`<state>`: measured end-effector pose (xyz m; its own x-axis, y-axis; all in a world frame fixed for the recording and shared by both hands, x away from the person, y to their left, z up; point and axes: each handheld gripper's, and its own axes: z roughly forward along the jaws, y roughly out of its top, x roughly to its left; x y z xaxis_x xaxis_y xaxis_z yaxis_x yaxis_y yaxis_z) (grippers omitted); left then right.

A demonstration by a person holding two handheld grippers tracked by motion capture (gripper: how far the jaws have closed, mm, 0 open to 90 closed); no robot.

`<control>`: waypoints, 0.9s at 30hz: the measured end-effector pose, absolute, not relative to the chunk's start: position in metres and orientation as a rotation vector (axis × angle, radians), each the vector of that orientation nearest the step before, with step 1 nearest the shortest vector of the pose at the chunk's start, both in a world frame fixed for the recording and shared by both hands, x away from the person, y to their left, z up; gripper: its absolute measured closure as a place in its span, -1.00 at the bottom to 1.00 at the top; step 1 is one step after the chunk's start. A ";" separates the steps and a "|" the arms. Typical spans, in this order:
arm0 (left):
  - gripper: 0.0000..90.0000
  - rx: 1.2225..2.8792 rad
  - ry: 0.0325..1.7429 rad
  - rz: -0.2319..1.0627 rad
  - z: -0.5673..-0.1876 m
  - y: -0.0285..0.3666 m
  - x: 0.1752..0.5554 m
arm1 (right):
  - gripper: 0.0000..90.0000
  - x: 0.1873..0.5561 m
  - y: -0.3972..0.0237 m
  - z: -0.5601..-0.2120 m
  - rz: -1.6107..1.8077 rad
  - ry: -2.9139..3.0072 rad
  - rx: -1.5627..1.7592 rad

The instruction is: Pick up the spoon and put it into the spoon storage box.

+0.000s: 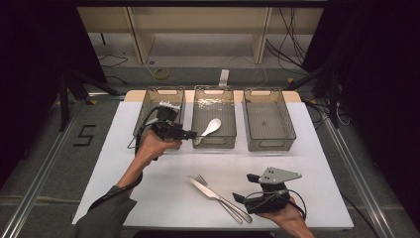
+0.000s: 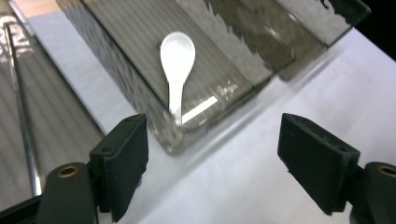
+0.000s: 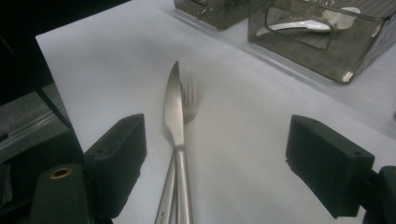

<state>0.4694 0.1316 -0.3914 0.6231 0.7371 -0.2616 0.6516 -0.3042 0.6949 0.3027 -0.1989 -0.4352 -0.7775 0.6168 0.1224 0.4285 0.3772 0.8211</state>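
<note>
So the white spoon point(image 2: 176, 60) is already lying in the middle bin point(image 1: 214, 141), bowl pointing to the far end, handle resting against the near wall. The left tongs point(image 1: 192, 134) are spread wide with nothing between the pads, hovering just outside that bin's near left corner, so the drop looks done. From here the left hand is best drawn straight away from the rim so the handle isn't clipped and the spoon isn't flipped out.

What looks like the next job is the knife point(image 3: 175, 116) and fork point(image 3: 188, 95), which lie on the white tabletop point(image 1: 148, 193) close in front of the right tongs point(image 1: 241, 197). Those tongs are wide open too and empty, lined up along the two handles.

Tricky bit: the knife lies partly on top of the fork and the handles are touching, so a sloppy pinch could take both. Probably the knife should be taken first, being the upper one, gripped across the handle and lifted clear before anything is carried off. The pads should be brought down flat to the tabletop, since thin metal slides out easily. The right bin point(image 1: 270, 144) and left bin point(image 1: 158, 106) are both there to be used, but which piece belongs where can't be told.
</note>
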 end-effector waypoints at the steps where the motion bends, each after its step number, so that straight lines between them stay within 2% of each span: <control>1: -0.48 2.027 1.088 0.136 -0.392 0.135 0.465 | -0.53 0.303 -0.198 -0.435 1.352 2.437 0.934; 9: -0.53 2.011 1.031 0.153 -0.394 0.148 0.431 | -0.52 0.306 -0.190 -0.434 1.274 2.502 0.911; 19: -0.56 1.946 0.991 0.133 -0.409 0.170 0.410 | -0.52 0.313 -0.175 -0.436 1.163 2.564 0.889; 27: -0.56 1.909 0.951 0.182 -0.416 0.181 0.393 | -0.51 0.317 -0.163 -0.438 1.093 2.619 0.855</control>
